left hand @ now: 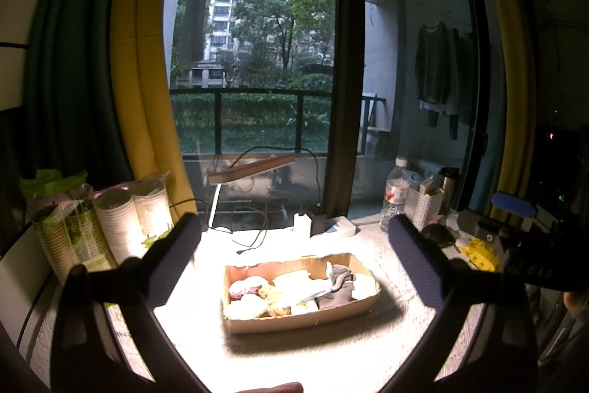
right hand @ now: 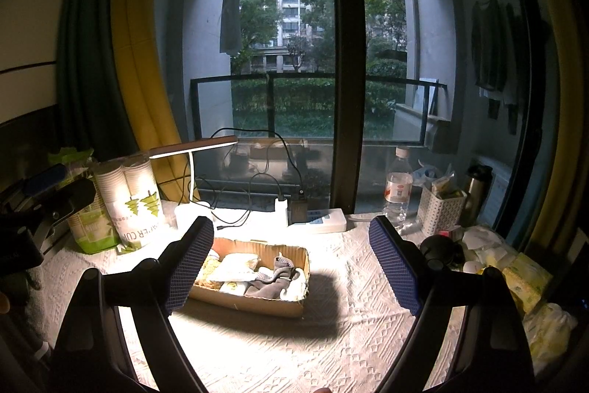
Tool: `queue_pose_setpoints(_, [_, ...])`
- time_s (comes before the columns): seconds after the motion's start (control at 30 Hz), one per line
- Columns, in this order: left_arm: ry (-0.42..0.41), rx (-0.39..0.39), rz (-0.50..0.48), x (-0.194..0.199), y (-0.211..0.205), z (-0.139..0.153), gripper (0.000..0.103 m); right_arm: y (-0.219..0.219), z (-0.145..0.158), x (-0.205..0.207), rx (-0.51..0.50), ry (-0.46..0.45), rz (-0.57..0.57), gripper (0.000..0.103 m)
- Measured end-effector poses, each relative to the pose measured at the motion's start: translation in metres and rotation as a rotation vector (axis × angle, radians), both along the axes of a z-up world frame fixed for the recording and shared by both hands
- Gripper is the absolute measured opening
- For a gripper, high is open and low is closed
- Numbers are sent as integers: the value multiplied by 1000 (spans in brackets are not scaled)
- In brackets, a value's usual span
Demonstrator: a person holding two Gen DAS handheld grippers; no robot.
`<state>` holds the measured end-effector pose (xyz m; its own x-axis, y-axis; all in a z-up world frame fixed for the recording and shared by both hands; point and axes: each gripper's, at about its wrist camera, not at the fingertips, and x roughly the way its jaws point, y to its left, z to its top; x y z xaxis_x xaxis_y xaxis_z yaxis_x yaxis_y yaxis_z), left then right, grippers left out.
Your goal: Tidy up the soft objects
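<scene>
Both grippers, left (left hand: 294, 256) and right (right hand: 291, 260), are gaping wide, empty; ahead, the box (left hand: 305, 317) is brimming, so grabbing socks (left hand: 340, 279) risks dragging neighbours out.

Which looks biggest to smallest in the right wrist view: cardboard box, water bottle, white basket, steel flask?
1. cardboard box, though it is also nearest.
2. water bottle.
3. white basket.
4. steel flask, partly hidden by the basket, so unsure.

right gripper (right hand: 300, 267) jaws wide apart, empty | cardboard box (right hand: 257, 304) of socks (right hand: 270, 277) on tablecloth (right hand: 294, 348)
</scene>
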<state>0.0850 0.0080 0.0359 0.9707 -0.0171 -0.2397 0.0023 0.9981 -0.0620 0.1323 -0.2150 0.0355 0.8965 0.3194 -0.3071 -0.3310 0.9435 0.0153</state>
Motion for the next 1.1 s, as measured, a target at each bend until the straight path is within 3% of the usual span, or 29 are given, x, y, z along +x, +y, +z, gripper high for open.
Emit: queue_pose_setpoints(1.1, [5,-8,-6,5,-4,-2,102,0,1,2,1,2,-1,89])
